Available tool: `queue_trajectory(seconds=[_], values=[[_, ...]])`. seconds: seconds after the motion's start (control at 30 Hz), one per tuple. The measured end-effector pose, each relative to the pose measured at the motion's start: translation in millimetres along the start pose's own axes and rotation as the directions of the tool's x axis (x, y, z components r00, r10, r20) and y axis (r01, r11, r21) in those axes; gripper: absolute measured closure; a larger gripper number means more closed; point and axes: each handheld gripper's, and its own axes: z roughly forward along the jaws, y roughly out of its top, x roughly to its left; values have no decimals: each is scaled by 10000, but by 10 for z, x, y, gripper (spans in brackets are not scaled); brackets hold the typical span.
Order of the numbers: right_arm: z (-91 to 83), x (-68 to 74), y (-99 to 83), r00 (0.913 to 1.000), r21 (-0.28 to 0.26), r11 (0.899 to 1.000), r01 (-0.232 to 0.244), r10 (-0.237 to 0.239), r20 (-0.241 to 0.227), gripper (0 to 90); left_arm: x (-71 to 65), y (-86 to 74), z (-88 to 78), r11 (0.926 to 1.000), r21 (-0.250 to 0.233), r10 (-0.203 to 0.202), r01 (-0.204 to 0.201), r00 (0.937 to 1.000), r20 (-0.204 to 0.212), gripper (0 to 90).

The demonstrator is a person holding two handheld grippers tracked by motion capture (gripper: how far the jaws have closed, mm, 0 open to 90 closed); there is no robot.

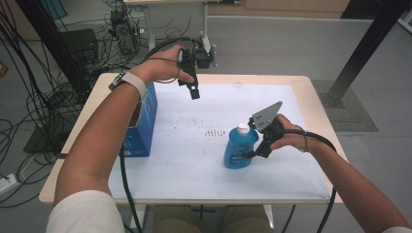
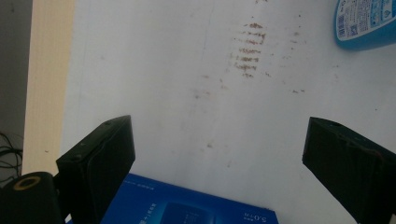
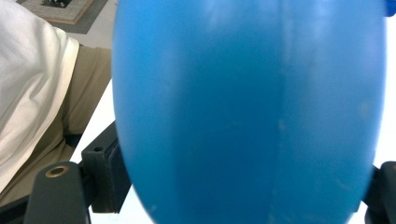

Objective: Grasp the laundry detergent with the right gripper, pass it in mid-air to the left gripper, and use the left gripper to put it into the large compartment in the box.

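A: Entry, right side first. How did the fingers (image 3: 105, 172) stand?

B: The right gripper (image 1: 255, 153) had its two black fingers on either flank of the blue bottle (image 1: 240, 148), low on its body. In the right gripper view the bottle bulged between them and met the finger on each side, so I logged them as clamped on the bottle.

A: And the hand behind it?

B: The right hand (image 1: 286, 136) came in from the bottle's right, wrist roughly level, forearm running back to the near right corner of the bench (image 1: 311, 92). The grey three-cornered plate (image 1: 266, 116) sat on top, beside the white cap (image 1: 243, 128).

A: Bottle position?

B: Upright on the white sheet (image 1: 204, 165), right of centre, base on the sheet.

A: Left side?

B: The left gripper (image 1: 193, 90) had its fingers (image 2: 100, 158) wide apart with nothing between them. The left hand (image 1: 163, 68) held it above the far left part of the bench, fingers pointing down at the sheet, wrist bent, a watch strap (image 1: 131, 80) on the forearm. The blue box (image 1: 145, 121) stood below that forearm, at the sheet's left edge, well apart from the bottle.

A: Counts?

B: Grippers: two. Bottles: one. Boxes: one. Sheets: one. Cluster of brown marks (image 2: 250, 51) on the sheet: one main patch, with scattered specks around it.
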Motion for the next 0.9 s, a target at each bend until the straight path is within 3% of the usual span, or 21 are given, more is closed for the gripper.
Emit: queue_trajectory(seconds=[0.9], values=[[46,16,-78,10000,-308,9995,13,-12,39,244,-2,4,17,10000,-2,-34,34,10000,6,100]])
